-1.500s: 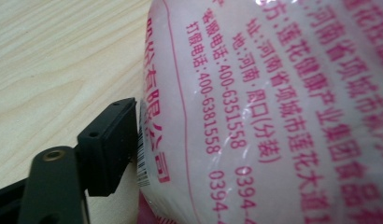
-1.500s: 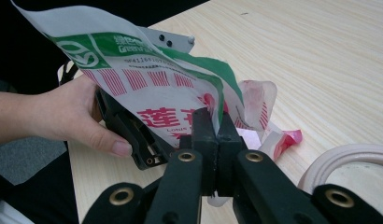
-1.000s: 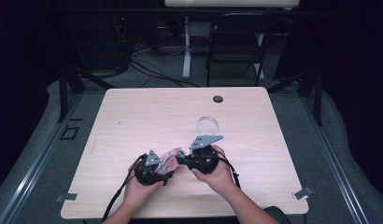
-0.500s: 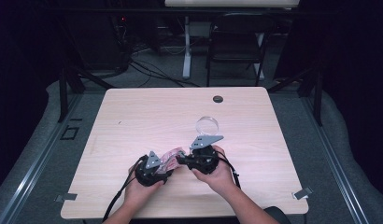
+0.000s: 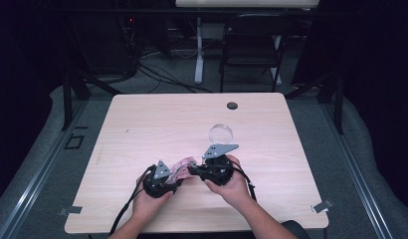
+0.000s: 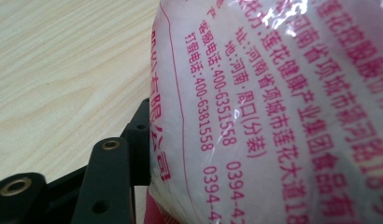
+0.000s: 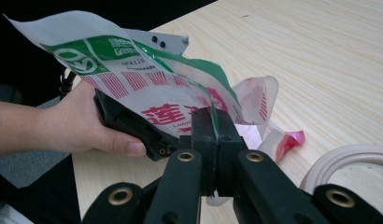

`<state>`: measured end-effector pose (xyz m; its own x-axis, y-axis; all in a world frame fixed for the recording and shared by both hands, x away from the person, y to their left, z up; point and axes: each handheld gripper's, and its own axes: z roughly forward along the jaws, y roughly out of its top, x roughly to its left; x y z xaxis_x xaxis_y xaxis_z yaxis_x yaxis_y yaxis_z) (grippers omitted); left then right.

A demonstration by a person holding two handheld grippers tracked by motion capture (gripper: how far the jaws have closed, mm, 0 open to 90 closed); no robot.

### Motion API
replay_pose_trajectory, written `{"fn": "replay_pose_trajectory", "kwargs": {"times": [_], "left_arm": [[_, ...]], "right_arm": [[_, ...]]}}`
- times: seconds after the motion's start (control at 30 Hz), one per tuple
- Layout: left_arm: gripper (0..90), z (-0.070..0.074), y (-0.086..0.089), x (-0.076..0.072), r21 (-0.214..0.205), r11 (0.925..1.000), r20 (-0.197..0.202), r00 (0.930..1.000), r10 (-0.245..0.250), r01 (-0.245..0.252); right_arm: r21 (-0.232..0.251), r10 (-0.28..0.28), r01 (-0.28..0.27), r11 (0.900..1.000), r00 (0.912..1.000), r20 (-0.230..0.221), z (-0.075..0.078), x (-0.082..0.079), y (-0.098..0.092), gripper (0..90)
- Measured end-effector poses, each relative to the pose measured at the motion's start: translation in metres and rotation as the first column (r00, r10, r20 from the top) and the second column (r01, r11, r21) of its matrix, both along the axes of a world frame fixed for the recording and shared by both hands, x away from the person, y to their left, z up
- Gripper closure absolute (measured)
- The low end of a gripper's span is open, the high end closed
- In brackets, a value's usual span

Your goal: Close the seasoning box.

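**Bag held between two grippers near the table's front edge**

The bag (image 7: 147, 88), a plastic pouch with red print and a green band, sits between both grippers over the front of the wooden table (image 5: 142, 119). The right gripper (image 7: 216, 135) is clenched on the bag's edge, its jaws pressed together on the film. The left gripper (image 5: 178, 175) has just been closing its jaws with the bag's bulging side between them; one jaw lies against the film, but whether both press on it I cannot tell. A clear round bowl (image 5: 220, 133) stands just beyond the right gripper.
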<state>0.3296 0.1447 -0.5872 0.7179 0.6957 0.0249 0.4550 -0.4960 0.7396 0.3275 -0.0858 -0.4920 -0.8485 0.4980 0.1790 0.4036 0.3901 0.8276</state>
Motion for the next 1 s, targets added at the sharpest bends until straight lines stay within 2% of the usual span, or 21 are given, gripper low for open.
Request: {"fn": "replay_pose_trajectory", "kwargs": {"times": [0.17,0.33,0.63,1.0], "left_arm": [[53.9,0.0,0.0,-0.002,-0.001,1.0,0.025,0.9997,0.002,-0.002],[58.1,0.003,0.002,-0.001,-0.011,0.9999,0.013,0.9999,-0.01,0.01],[59.5,0.008,0.001,-0.003,-0.001,0.9997,0.008,0.9997,-0.023,0.023],[61.2,0.018,0.002,-0.006,0.011,0.9993,0.036,0.9988,-0.035,0.035]], "right_arm": [[-0.002,-0.002,0.002,1.0,1.0,0.005,0.0,0.0,0.0,90.0],[0.001,-0.008,0.008,1.0,0.9998,0.016,0.002,-0.001,-0.001,90.0],[0.002,-0.023,0.023,0.9997,0.999,0.037,0.005,-0.001,-0.003,90.0],[0.013,-0.048,0.048,0.9988,0.9979,0.044,0.007,0.002,-0.01,90.0]]}}
